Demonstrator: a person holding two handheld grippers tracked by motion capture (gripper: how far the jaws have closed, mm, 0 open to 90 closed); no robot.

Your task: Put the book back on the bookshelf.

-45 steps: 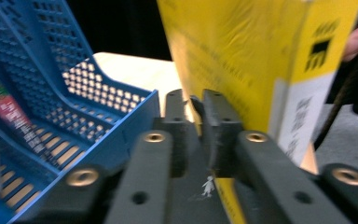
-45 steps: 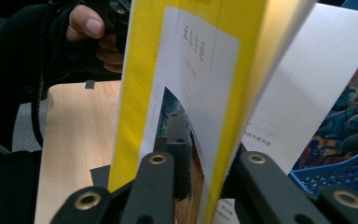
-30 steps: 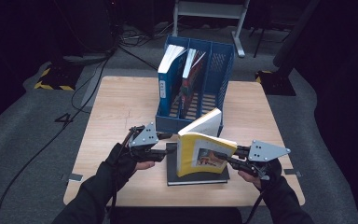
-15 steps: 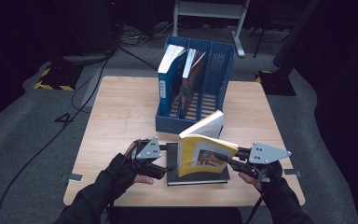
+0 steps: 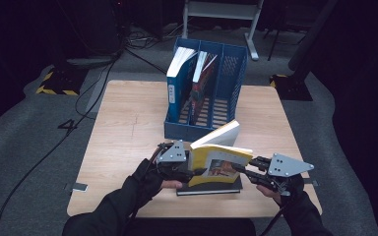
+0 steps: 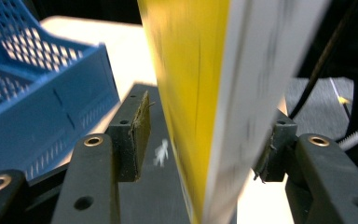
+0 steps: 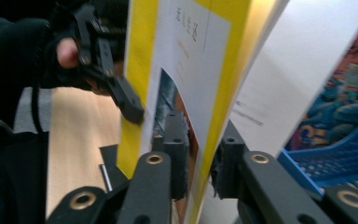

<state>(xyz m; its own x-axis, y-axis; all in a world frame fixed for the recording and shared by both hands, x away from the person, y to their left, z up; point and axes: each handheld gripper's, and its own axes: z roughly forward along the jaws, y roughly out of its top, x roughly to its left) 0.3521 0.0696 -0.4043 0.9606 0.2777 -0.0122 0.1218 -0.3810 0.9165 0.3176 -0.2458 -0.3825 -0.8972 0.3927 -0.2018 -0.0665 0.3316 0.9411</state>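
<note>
I had the yellow book (image 5: 220, 164) stood up on the dark book (image 5: 211, 187) near the table's (image 5: 123, 128) front edge. My right gripper (image 5: 241, 169) pinched its cover, the jaws just easing wider. My left gripper (image 5: 197, 173) straddled the spine side, jaws just closing, pads not yet touching. Filing it into the blue rack (image 5: 229, 73) behind remained.

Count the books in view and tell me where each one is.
4: two stand in the blue file rack, a blue one and a dark one; the yellow book is held upright above a dark book lying flat. Others may be hidden.
</note>
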